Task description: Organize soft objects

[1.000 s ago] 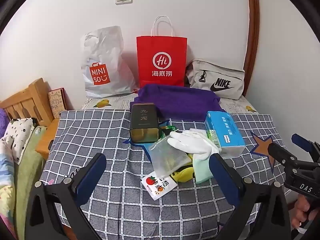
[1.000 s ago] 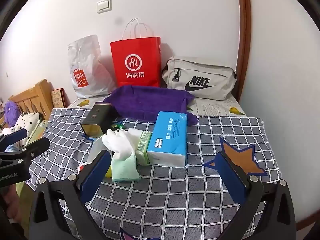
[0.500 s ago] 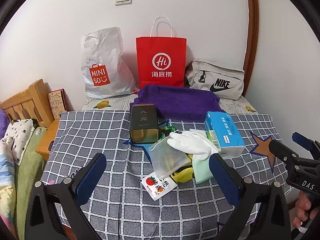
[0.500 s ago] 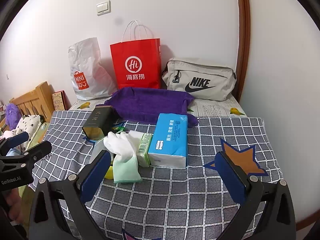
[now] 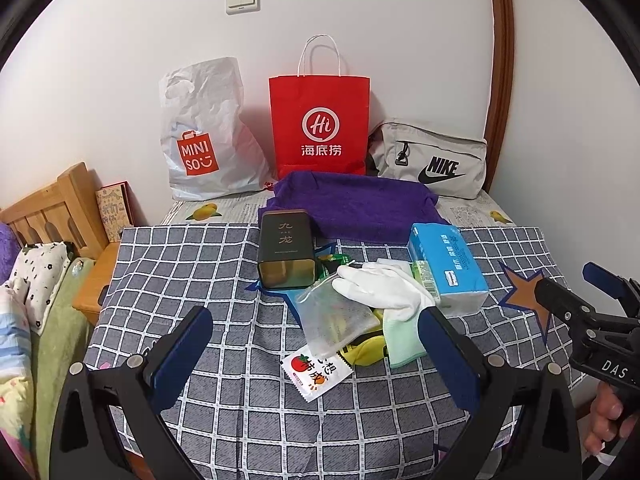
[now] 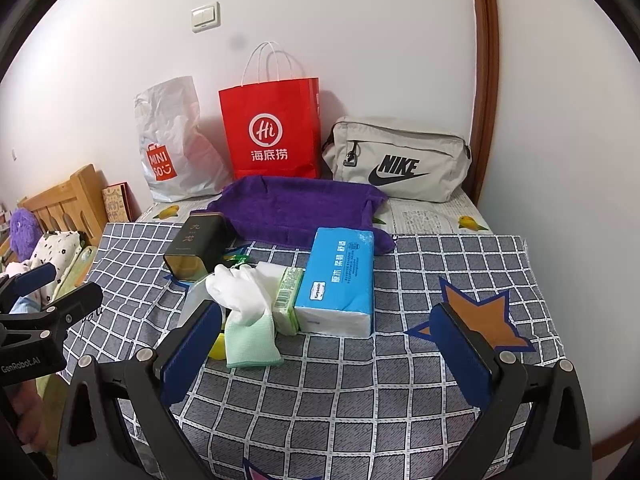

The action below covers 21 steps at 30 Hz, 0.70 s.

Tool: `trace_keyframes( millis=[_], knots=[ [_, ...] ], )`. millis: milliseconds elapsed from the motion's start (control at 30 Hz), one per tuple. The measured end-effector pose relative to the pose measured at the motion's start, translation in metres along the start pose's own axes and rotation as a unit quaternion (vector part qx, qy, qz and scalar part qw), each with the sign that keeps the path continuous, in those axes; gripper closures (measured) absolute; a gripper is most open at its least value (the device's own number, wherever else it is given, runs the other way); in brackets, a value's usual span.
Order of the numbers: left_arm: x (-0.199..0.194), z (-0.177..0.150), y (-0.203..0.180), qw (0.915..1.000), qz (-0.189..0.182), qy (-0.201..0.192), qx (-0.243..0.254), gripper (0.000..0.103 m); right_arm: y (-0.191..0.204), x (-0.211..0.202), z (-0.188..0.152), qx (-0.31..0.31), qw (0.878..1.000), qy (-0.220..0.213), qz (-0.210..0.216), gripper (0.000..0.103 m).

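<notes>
Glove (image 5: 384,290), white with a pale green cuff, lies limp at the middle of the checked table (image 5: 180,264), overlapping a mesh pouch (image 5: 334,316) beside a blue tissue pack (image 6: 340,280). Something yellow (image 5: 366,350) beneath is mostly hidden. Left claw (image 5: 316,356) and right claw (image 6: 326,354) hover wide open, empty.

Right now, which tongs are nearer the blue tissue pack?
Right. The right tongs are open, just short of the blue tissue pack; the left tongs are open, further left, facing the mesh pouch.

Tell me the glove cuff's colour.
Pale mint green cuff on the white glove; clearest in the right wrist view.
</notes>
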<state>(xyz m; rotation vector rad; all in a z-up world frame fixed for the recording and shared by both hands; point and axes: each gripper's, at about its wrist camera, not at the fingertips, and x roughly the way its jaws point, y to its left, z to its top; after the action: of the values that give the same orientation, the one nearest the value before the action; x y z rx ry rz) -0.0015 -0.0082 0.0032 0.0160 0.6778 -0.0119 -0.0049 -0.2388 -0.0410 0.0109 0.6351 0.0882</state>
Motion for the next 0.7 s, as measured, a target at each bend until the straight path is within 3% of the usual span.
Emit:
trace_keyframes(
  millis=[700],
  knots=[
    [-0.0014, -0.0002, 0.0008, 1.0, -0.001, -0.001, 0.0, 0.0, 0.004, -0.0017, -0.0016, -0.006, 1.0, 0.0, 0.001, 0.0]
  ],
)
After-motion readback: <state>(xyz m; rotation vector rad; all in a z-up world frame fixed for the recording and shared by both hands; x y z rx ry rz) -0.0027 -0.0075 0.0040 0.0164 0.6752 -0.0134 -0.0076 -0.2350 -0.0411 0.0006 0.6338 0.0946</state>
